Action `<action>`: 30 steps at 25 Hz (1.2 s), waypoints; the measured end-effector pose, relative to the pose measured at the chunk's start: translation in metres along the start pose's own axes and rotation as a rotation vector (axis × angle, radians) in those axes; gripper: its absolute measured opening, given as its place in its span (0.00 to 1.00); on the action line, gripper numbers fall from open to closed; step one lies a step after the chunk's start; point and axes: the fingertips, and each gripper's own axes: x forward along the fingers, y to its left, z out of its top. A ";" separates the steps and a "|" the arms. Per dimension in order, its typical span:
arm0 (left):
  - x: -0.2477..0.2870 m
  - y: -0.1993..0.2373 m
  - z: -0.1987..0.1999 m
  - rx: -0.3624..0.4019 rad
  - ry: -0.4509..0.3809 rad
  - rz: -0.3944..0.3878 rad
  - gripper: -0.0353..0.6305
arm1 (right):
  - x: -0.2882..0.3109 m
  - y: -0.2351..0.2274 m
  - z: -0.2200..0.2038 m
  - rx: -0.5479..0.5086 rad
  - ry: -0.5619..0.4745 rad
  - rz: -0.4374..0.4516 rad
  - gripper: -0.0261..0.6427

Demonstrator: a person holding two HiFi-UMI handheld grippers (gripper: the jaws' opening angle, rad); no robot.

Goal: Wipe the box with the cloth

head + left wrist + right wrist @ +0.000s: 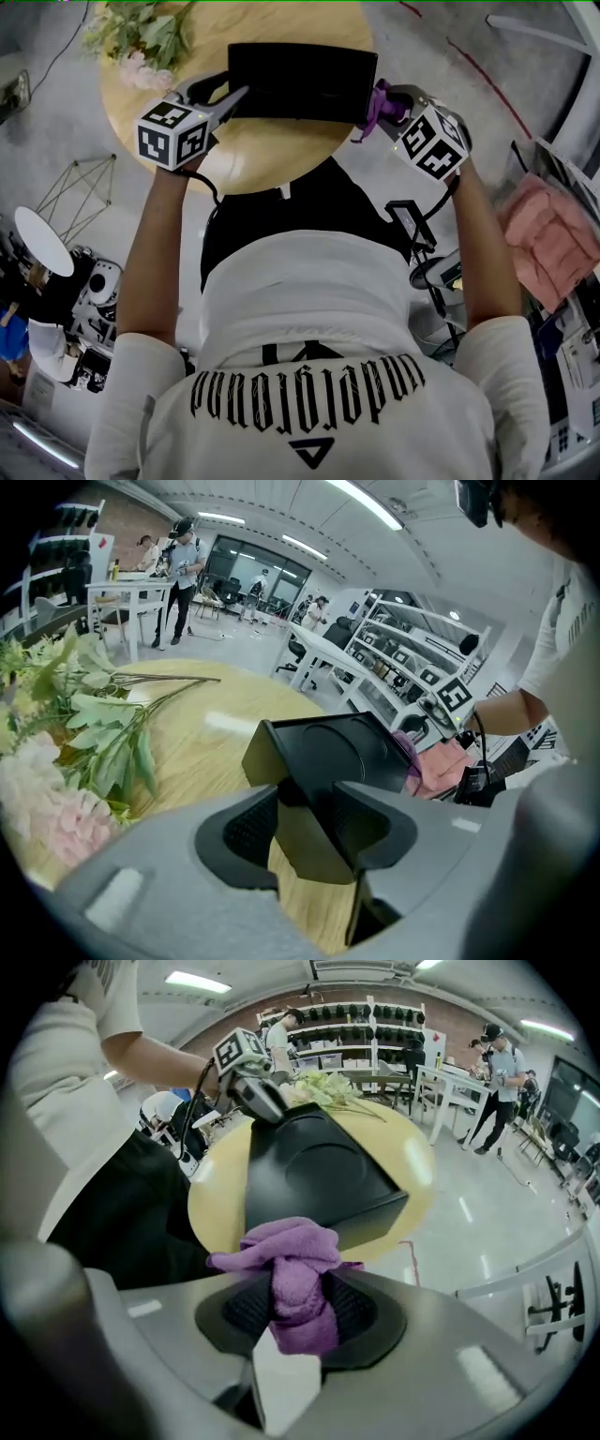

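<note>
A black box (pixel 302 82) lies on the round wooden table (pixel 272 155). My left gripper (pixel 230 98) has its jaws clamped on the box's near left corner. In the left gripper view that corner of the box (pixel 347 747) sits between the pads of my left gripper (pixel 309 832). My right gripper (pixel 389 108) is shut on a bunched purple cloth (pixel 375 101) at the box's right end. In the right gripper view the cloth (pixel 295 1251) bulges out of the jaws of my right gripper (pixel 300 1312), just in front of the box (pixel 314 1180). Whether it touches the box I cannot tell.
A bunch of pale pink flowers with green leaves (pixel 141 37) lies on the table's far left, left of the box. A pink cloth (pixel 548 234) rests off the table at the right. Desks, shelves and people stand around the room.
</note>
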 end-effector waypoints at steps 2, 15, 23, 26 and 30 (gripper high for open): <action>0.000 0.000 -0.001 -0.004 -0.005 -0.003 0.35 | 0.003 0.021 -0.006 0.017 -0.001 0.031 0.25; -0.006 -0.007 -0.001 0.011 0.020 -0.052 0.35 | -0.009 -0.050 0.017 -0.060 0.005 -0.029 0.25; -0.017 -0.029 -0.009 0.020 0.001 -0.044 0.35 | -0.024 -0.081 0.046 -0.380 0.123 -0.008 0.25; -0.015 -0.042 -0.015 0.018 -0.018 -0.039 0.35 | -0.015 -0.067 0.049 -0.563 0.191 0.058 0.25; -0.015 -0.057 -0.014 0.023 -0.037 -0.025 0.35 | 0.007 -0.045 0.086 -0.812 0.230 0.136 0.25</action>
